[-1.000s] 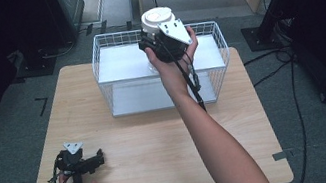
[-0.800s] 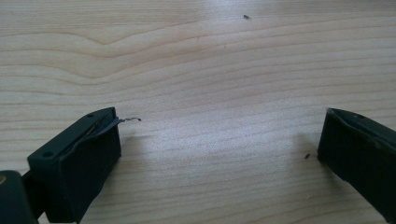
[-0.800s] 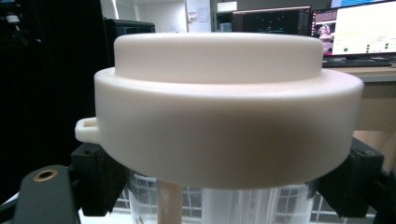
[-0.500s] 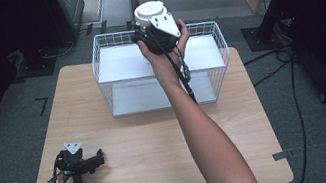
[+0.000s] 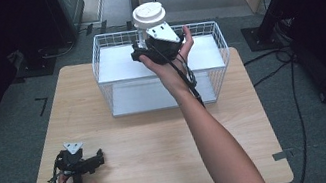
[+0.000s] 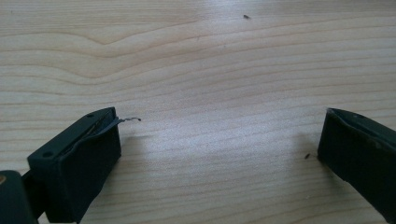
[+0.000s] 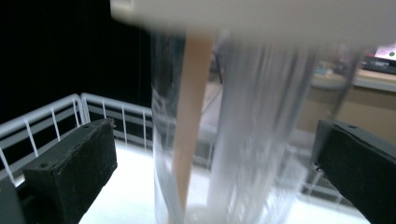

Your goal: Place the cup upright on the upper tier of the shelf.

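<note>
Two grippers in play. Right gripper (image 5: 151, 42), jaws spread wide either side of a clear plastic cup with white lid (image 5: 149, 17), not pinching it. Cup stands at the far edge of the white wire basket (image 5: 213, 70), which sits on the far half of the wooden tabletop (image 5: 160, 143). Basket's upper shelf holds nothing else; contents of the cup too blurred to tell. Placement looks done, retreat left. Left gripper (image 5: 94, 160) idles spread near the tabletop's near-left corner.
</note>
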Motion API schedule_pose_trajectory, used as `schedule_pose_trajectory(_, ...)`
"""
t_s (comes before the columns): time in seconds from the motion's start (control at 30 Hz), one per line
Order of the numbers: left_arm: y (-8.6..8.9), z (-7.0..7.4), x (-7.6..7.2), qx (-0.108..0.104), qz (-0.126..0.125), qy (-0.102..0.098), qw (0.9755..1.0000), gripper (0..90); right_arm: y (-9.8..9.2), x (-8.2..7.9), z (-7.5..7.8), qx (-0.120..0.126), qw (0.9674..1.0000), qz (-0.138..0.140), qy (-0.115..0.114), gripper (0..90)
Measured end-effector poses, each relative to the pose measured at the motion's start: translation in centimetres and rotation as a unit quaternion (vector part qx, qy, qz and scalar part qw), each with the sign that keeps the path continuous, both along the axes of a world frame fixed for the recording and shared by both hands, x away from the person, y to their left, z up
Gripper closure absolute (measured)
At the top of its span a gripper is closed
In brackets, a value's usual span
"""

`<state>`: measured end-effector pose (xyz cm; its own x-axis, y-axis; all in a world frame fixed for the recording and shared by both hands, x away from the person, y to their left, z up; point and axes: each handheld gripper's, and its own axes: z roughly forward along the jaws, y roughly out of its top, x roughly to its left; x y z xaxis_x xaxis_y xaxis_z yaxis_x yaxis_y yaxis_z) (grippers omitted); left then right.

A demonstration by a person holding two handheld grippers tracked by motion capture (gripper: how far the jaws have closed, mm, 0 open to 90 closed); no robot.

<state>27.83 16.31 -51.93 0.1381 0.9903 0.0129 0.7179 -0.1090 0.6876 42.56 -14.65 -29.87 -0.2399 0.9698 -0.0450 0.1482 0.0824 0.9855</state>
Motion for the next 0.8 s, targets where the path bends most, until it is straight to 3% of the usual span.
schedule_pose_trajectory(0.07, 0.0, 0.0, 0.0, 0.0, 0.0, -0.001, 1.0, 0.0, -0.5, -0.3, -0.7, -0.008, 1.0, -0.004, 0.004, 0.0)
schedule_pose_trajectory(0.33, 0.0, 0.0, 0.0, 0.0, 0.0, 0.0, 1.0, 0.0, -2.9, -3.1, -3.4, 0.018, 0.9996, 0.013, 0.016, 0.0)
schedule_pose_trajectory(0.73, 0.0, 0.0, 0.0, 0.001, 0.0, 0.0, 1.0, 0.0, -5.3, -7.7, -7.1, -0.004, 0.9992, 0.038, 0.013, 0.0)
schedule_pose_trajectory(0.8, 0.0, 0.0, 0.0, 0.0, 0.0, 0.0, 1.0, 0.0, -5.7, -9.0, -8.3, -0.021, 0.9987, 0.044, 0.012, 0.0)
